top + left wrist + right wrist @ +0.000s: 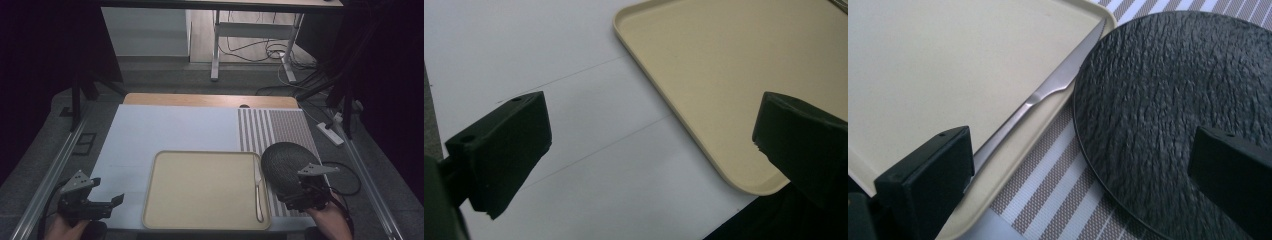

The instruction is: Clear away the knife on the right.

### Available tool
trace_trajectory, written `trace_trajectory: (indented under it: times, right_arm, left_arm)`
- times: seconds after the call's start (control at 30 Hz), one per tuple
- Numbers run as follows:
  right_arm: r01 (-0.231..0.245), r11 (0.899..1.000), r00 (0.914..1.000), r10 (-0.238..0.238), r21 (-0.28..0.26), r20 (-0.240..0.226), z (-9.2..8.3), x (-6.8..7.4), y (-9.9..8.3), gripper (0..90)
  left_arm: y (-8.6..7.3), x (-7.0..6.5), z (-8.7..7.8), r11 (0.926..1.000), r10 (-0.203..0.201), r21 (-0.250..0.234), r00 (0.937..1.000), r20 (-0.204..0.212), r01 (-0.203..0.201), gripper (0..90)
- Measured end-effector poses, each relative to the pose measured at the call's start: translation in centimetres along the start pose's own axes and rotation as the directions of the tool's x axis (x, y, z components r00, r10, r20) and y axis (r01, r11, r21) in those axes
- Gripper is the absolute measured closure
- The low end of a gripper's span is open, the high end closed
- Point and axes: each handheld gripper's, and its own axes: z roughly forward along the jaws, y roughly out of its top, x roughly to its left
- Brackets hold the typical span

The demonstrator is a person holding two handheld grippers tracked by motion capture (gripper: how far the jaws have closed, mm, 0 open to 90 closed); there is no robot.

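On white table covering, beige tray [200, 190] holds one knife [258, 192] along its right rim.

The tray [200, 190] lies bare but for a knife [258, 192] along its right rim, beside the black plate [287, 162].

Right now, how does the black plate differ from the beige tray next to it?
The black plate is round with a rough, rippled surface; the beige tray is squarish with rounded corners and smooth. The plate lies on the striped placemat, the tray mostly on the white sheet. The tray carries a knife along its right rim; the plate carries nothing. Both lie flat on the table.
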Motion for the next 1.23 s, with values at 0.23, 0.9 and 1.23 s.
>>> trace_trajectory:
  times: [0.23, 0.9, 1.23]
  right_arm:
    - [-0.029, 1.000, 0.9995, 0.029, -0.012, 0.015, -0.8, -0.5, -0.8, 0.0]
    - [-0.061, 0.998, 0.9968, 0.062, -0.023, 0.050, -2.4, -0.9, -2.0, 0.0]
    - [-0.041, 0.999, 0.9966, 0.040, 0.013, 0.073, -2.3, -0.7, -2.1, 0.0]
  left_arm:
    - [0.0, 0.0, 0.0, 1.0000, -0.001, 0.000, 1.0000, -0.001, 0.001, 2.2]
    - [0.0, 0.0, 0.0, 1.0000, 0.000, 0.001, 1.0000, -0.004, 0.000, 2.2]
    - [0.0, -0.1, 0.0, 1.0000, 0.001, 0.001, 1.0000, -0.003, -0.001, 2.2]
